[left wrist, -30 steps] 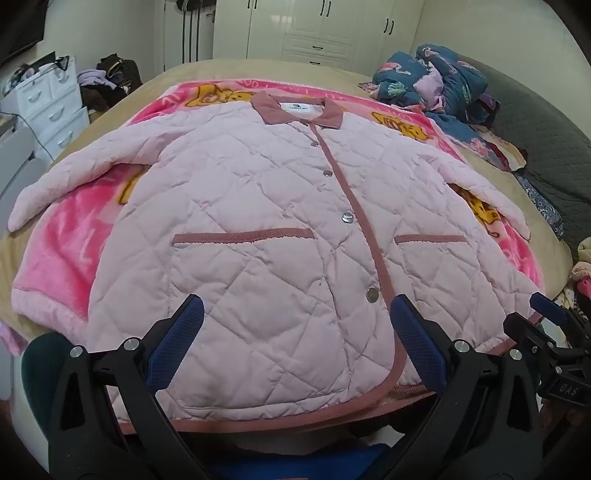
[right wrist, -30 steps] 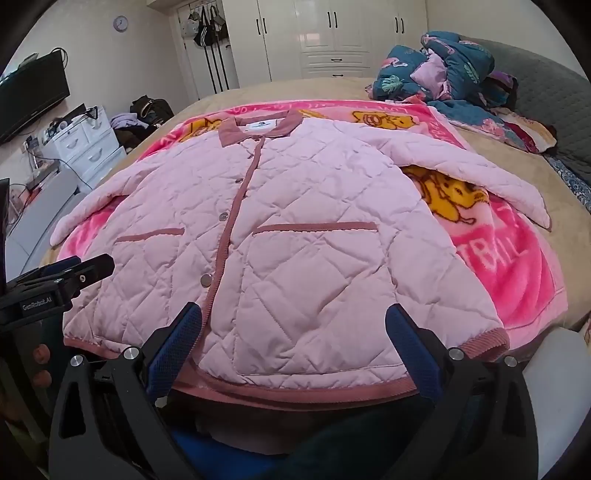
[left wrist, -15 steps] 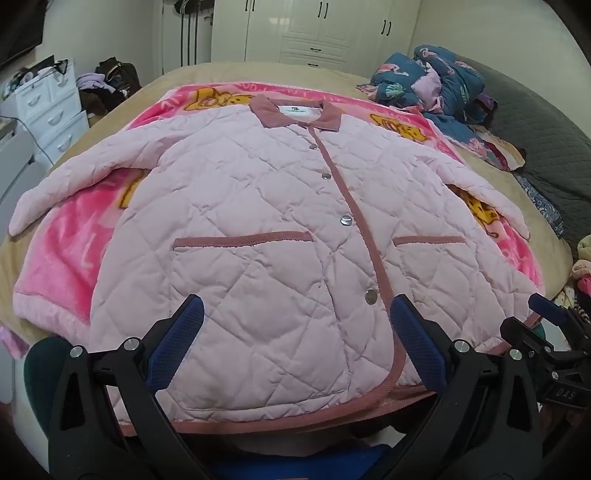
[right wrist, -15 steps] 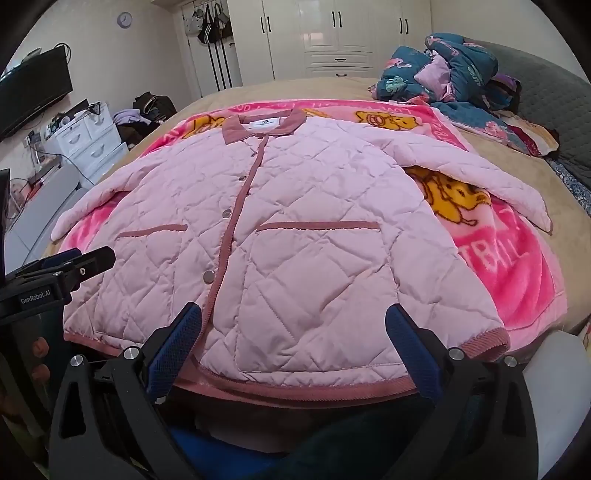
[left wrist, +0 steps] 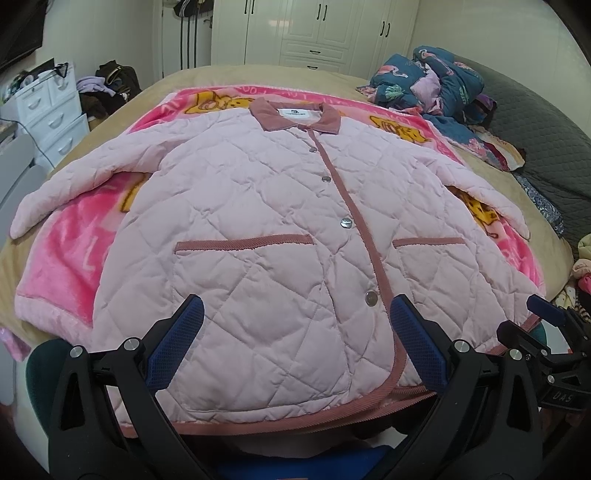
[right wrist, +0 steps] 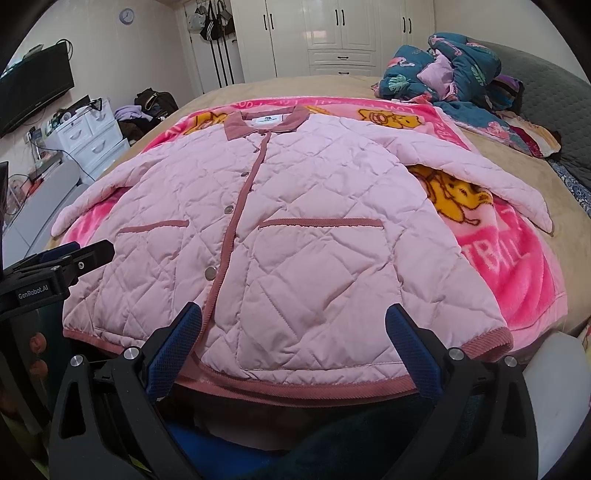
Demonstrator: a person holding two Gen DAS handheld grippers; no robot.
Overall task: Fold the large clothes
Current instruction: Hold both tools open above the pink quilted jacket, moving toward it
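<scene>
A pink quilted jacket (left wrist: 280,229) with a dusty-rose collar, trim and snap buttons lies flat and face up on a pink cartoon blanket (left wrist: 66,258), sleeves spread to both sides. It also shows in the right wrist view (right wrist: 303,236). My left gripper (left wrist: 295,336) is open and empty, hovering over the jacket's hem left of the button line. My right gripper (right wrist: 293,338) is open and empty over the hem's right half. Each gripper shows at the edge of the other's view: the right gripper (left wrist: 550,332) and the left gripper (right wrist: 62,262).
The blanket (right wrist: 517,266) lies on a tan bed (left wrist: 546,254). A heap of blue patterned bedding (left wrist: 436,85) lies at the bed's far right, beside a grey headboard (left wrist: 535,129). White drawers (left wrist: 48,107) and clothes stand left; wardrobes (right wrist: 343,33) behind.
Both grippers have stayed open over the hem; the views have tilted up slightly, showing more of the room. The jacket has not moved.
</scene>
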